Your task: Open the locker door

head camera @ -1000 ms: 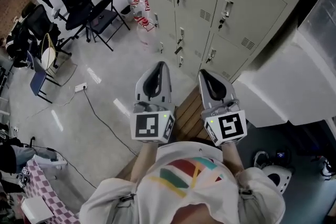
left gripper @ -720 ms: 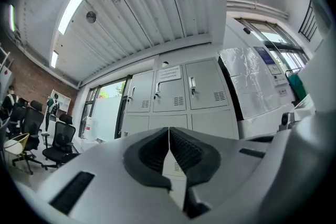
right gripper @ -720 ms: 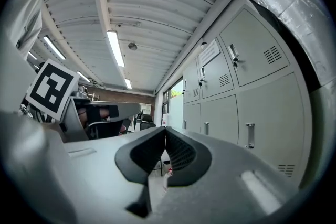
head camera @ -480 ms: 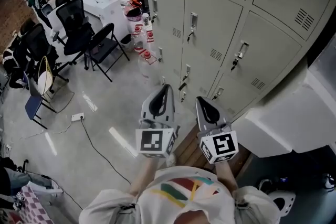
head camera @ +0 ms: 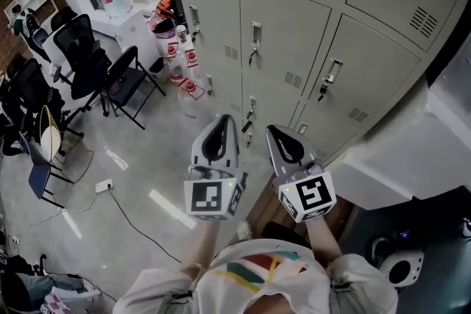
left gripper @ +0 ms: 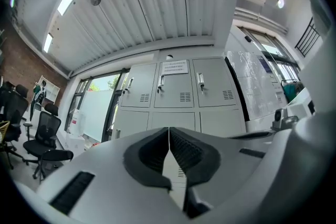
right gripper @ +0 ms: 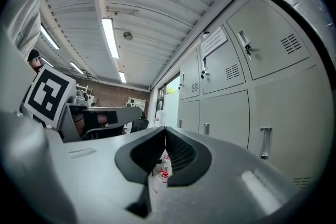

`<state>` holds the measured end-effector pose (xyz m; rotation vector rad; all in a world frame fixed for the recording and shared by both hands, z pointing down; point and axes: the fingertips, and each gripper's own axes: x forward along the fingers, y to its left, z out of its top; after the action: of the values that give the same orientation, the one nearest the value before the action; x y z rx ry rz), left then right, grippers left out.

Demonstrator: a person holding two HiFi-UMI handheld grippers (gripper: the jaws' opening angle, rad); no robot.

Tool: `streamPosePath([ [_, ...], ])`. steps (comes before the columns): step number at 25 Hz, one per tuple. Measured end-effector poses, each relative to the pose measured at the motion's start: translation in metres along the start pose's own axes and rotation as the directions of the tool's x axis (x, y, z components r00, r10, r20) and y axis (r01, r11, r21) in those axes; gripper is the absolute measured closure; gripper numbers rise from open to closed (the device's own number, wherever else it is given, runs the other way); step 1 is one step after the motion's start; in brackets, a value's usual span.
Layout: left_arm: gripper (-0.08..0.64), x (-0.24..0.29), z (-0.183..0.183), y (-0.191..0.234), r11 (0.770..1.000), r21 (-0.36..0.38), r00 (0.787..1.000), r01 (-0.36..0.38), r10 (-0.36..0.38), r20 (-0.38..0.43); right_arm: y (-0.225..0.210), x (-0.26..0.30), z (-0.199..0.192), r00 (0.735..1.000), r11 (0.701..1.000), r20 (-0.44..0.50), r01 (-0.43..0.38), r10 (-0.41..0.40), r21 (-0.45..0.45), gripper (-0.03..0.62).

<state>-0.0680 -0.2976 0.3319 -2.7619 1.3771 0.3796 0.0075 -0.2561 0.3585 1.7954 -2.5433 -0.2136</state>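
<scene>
Head view: left gripper (head camera: 227, 118) and right gripper (head camera: 271, 129) sit side by side at lower centre. Both point up-frame at the locker bank (head camera: 294, 48); neither touches it. The bank fills upper centre and upper right. Every locker door in view is closed, each with a small handle. Office chairs (head camera: 77, 48) are at upper left. Bottles with red labels (head camera: 180, 62) stand at the bank's left end. Power strip (head camera: 104, 186) lies on the floor at left. White box-like unit (head camera: 412, 151) is at the right edge, can't tell what it is.

Left gripper view: jaws pressed together, nothing between them. Locker bank sits at frame centre just above the jaw tips, doors closed. Paper notice (left gripper: 175, 66) is on the middle upper door. Glass doorway (left gripper: 97, 107) is left of the bank, with chairs at the far left edge.

Right gripper view: jaws together, empty. Locker bank runs along the right half of the frame, doors closed, handles showing. Marker cube (right gripper: 47, 94) of the left gripper shows at left. Red-labelled bottles show small below the jaw tips.
</scene>
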Motion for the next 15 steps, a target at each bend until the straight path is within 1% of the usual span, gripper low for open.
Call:
streamPosePath([
  [4,0.543,0.023,0.001,-0.012,0.999,0.028,1.0,0.018,-0.018,0.008,-0.03,0.004,0.009,0.998,0.999,0.041,0.038,-0.039,0.019,0.588],
  [10,0.543,0.046,0.012,-0.034,0.999,0.032,0.999,0.028,-0.03,0.039,-0.057,-0.003,0.018,0.998,0.999,0.059,0.037,-0.038,0.009,0.588],
  [12,0.543,0.054,0.017,-0.042,0.998,0.035,0.998,0.05,-0.051,0.04,-0.063,-0.004,0.023,0.997,0.999,0.071,0.04,-0.04,0.004,0.588],
  [15,0.543,0.073,0.018,-0.055,0.992,0.048,0.994,0.113,-0.113,-0.008,-0.075,-0.006,0.041,0.993,0.999,0.107,0.045,-0.045,0.003,0.588],
])
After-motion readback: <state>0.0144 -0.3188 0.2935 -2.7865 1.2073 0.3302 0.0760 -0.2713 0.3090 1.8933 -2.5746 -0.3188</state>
